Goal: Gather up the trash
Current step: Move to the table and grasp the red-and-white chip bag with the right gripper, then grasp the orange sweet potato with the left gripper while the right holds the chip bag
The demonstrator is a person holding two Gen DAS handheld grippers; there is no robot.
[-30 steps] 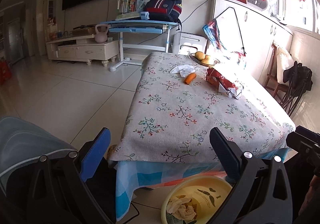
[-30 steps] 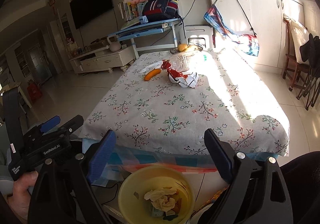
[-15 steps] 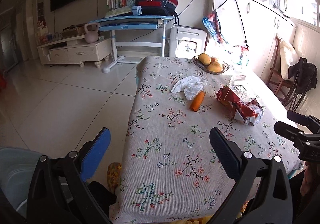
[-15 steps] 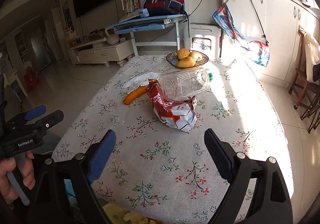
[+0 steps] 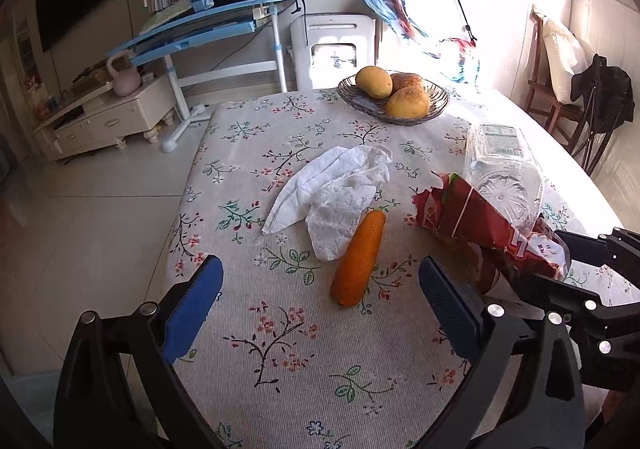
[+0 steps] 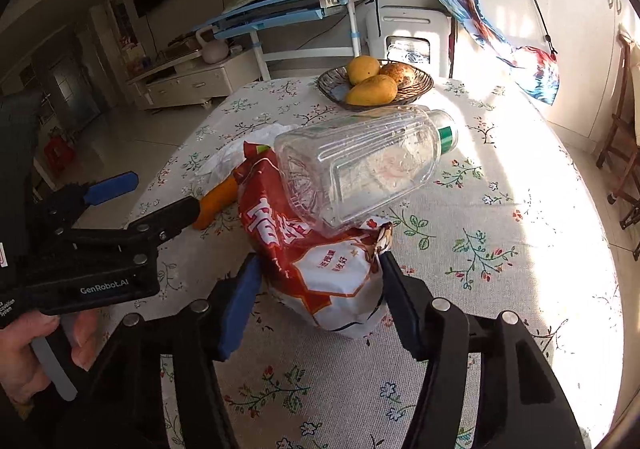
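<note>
A red and white snack bag (image 6: 320, 265) lies on the flowered table (image 6: 500, 249), and a clear plastic bottle (image 6: 360, 169) rests across its far end. My right gripper (image 6: 318, 293) has the bag's near end between its jaws, which are closing; the bag does not look squeezed. In the left wrist view my left gripper (image 5: 320, 309) hangs open just short of an orange carrot (image 5: 358, 259). A crumpled white tissue (image 5: 332, 189) lies beyond the carrot. The bag (image 5: 472, 221), the bottle (image 5: 504, 169) and the right gripper (image 5: 560, 265) show at the right.
A wire basket of mangoes (image 5: 392, 93) stands at the table's far end. Behind it are a white stool (image 5: 332, 45) and a blue desk (image 5: 208, 29) with a backpack. A wooden chair (image 5: 552, 89) stands at the right; tiled floor lies to the left.
Both grippers have come forward from above the yellow bin onto the table. The right one now straddles the snack bag with narrower jaws. The left one has neared the carrot.
</note>
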